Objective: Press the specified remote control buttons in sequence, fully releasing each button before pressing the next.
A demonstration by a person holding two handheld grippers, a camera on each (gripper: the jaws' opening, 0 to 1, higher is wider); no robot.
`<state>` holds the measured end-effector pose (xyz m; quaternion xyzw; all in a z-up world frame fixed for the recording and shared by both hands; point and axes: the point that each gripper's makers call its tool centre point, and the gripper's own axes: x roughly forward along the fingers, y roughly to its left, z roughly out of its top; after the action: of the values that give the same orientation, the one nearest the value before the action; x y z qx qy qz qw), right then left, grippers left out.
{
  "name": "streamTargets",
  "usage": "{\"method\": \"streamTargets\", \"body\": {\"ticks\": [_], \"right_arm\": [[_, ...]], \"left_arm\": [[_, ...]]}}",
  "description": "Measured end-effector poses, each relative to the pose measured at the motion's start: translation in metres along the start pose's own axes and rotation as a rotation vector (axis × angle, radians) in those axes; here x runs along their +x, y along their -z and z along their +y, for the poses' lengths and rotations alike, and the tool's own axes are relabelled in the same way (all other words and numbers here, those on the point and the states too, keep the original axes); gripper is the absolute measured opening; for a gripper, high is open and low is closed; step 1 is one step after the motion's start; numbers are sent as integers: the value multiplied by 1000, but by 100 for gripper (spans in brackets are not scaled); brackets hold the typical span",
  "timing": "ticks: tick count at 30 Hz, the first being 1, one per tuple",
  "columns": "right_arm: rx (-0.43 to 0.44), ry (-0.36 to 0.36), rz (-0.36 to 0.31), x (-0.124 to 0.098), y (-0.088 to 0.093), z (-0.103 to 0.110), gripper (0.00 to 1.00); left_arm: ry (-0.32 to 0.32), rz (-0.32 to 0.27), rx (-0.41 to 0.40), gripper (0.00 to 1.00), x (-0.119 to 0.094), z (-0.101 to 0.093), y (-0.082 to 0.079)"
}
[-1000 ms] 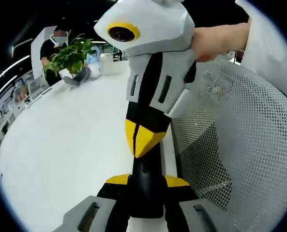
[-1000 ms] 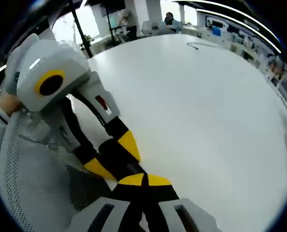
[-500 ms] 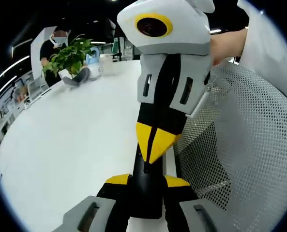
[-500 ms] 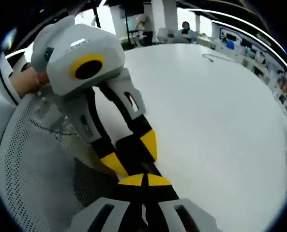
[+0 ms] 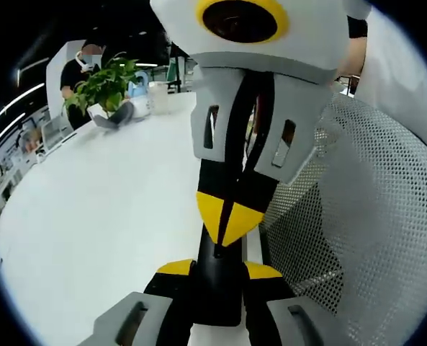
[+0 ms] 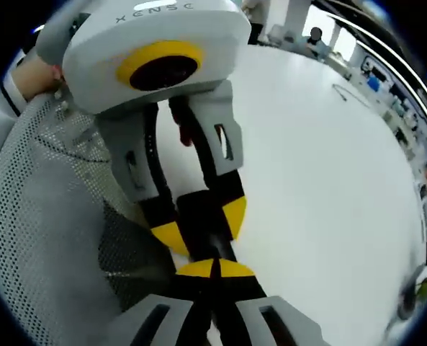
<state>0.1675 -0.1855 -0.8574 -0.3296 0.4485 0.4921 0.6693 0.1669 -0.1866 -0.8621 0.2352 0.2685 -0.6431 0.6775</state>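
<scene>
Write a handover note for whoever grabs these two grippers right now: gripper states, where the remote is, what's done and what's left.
Left hand-held gripper: shut on the black remote control, held above the white table, beside a grey mesh chair back.
Right hand-held gripper: jaws shut, yellow tip down on the remote's face, apparently mid-press.
Done: cannot tell which buttons were pressed.
Left: lift fully off, then continue the sequence.

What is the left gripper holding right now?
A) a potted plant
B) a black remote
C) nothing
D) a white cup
B: in the left gripper view the left gripper is shut on the black remote, with the right gripper tip touching its far end.
</scene>
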Motion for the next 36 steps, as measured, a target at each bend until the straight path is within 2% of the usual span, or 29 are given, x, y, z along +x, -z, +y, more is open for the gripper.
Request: {"method": "streamTargets", "body": {"ticks": [5,12,21,25,28,32,36], "right_arm": [[74,-23,-62,-2,1,1,0],[94,24,-168,-3,1,2,0],[133,18,-222,-4,0,0,0],[137,-2,-221,-4,-1,1,0],[60,60,-197,-4,-2,-4,0],[71,11,-213,-3,-10,5,0],[27,14,-188,0,-11,4,0]], "left_arm": [[-1,0,1,25,0,0,0],[-1,1,2,25,0,0,0],[-3,-1,2,25,1,0,0],[-3,-1,2,25,0,0,0],[-3,-1,3,25,0,-1,0],[-3,0,4,25,0,-1,0],[-3,0,4,25,0,-1,0]]}}
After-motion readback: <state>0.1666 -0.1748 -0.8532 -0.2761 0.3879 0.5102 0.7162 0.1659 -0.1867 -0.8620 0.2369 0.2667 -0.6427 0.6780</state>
